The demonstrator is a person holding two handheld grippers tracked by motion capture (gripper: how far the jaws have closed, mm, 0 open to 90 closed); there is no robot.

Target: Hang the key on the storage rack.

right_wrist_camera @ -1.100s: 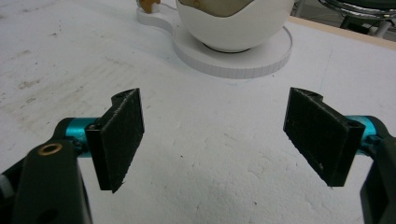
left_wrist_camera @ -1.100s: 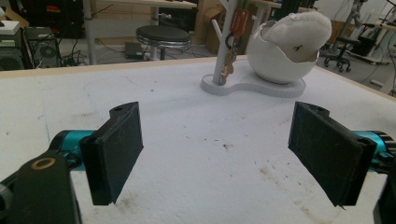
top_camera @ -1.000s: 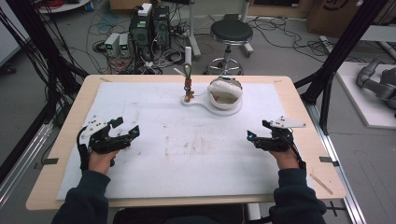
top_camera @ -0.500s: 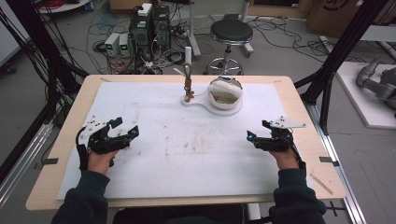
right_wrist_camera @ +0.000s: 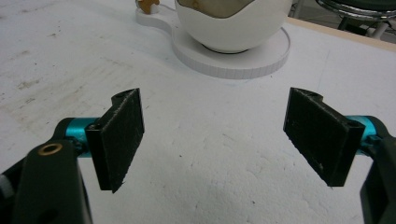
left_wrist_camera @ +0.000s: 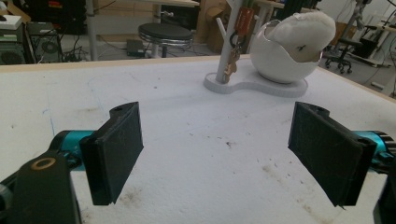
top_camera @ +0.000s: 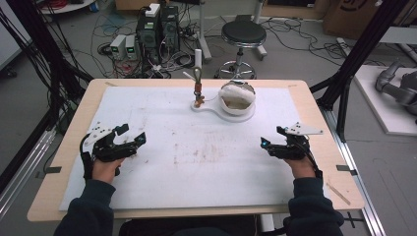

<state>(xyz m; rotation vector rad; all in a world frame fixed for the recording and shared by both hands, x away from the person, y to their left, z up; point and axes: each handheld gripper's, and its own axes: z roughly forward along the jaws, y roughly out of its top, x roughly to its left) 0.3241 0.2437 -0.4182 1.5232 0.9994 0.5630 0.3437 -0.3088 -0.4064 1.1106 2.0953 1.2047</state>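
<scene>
Both grippers rest low over the white mat [top_camera: 206, 162], jaws spread wide and holding nothing. The left gripper [top_camera: 132, 138] sits well short of the white bowl [top_camera: 237, 98] and to its left; the right gripper [top_camera: 270, 144] well short and to its right. A key [top_camera: 198, 87] hangs on the post just left of the bowl.

The person wore dark sleeves [top_camera: 88, 211], and both black grippers had teal fittings and flat rough pads [left_wrist_camera: 116, 149]
</scene>
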